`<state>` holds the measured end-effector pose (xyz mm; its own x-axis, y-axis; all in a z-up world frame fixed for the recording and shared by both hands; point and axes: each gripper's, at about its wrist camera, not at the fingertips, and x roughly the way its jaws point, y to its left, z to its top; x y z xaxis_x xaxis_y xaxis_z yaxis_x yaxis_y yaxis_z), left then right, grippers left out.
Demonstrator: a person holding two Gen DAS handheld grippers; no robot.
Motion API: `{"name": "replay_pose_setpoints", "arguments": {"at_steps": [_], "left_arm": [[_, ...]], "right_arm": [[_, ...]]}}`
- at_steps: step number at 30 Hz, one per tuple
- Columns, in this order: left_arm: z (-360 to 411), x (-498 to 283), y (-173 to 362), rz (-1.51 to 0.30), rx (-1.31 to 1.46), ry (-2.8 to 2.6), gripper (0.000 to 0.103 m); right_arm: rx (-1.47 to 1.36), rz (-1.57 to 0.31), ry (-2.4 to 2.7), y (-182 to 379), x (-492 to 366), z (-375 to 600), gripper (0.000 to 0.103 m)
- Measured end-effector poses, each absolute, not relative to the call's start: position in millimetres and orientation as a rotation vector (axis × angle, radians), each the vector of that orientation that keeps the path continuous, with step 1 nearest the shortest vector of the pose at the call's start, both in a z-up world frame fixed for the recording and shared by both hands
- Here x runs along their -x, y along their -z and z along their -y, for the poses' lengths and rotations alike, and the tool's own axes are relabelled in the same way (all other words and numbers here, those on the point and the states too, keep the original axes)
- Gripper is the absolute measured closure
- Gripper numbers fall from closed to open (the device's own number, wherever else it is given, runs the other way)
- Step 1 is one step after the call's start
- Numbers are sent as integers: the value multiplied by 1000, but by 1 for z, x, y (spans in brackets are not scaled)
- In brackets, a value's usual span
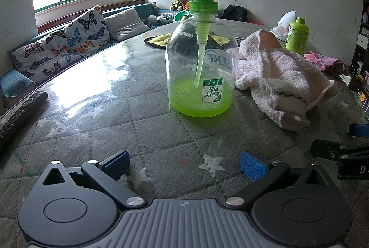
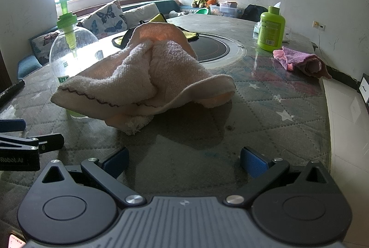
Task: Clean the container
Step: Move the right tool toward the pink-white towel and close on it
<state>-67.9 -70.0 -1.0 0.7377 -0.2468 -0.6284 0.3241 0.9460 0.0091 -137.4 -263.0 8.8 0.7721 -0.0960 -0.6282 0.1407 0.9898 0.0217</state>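
A clear pump bottle (image 1: 200,68) with a green pump head and a little green liquid stands upright on the table, straight ahead of my left gripper (image 1: 184,166), which is open and empty, well short of it. To the bottle's right lies a crumpled white towel (image 1: 276,77). In the right wrist view the towel (image 2: 147,82) lies directly ahead of my right gripper (image 2: 184,166), open with nothing between its fingers, and partly hides the pump bottle (image 2: 71,49) at left. Each gripper's fingers show at the edge of the other's view.
The quilted grey table (image 1: 115,123) carries a remote control (image 1: 20,114) at its left edge, a small green bottle (image 2: 271,27), a pink-purple cloth (image 2: 302,62), a yellow-black cloth (image 1: 161,39) and a round inset hob (image 2: 212,49). A sofa with cushions stands beyond.
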Motion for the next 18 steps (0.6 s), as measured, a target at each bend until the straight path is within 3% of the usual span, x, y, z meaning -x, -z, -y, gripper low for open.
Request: {"name": "replay_pose_setpoints", "arguments": {"at_steps": [11,18], "left_arm": [[70,68,1,-672,-120,314,0],[70,68,1,-672,-120,314,0]], "right_arm": [[-101,-599,90,-39,150,286,0],[-101,-534,-10,-70,112,289,0]]}}
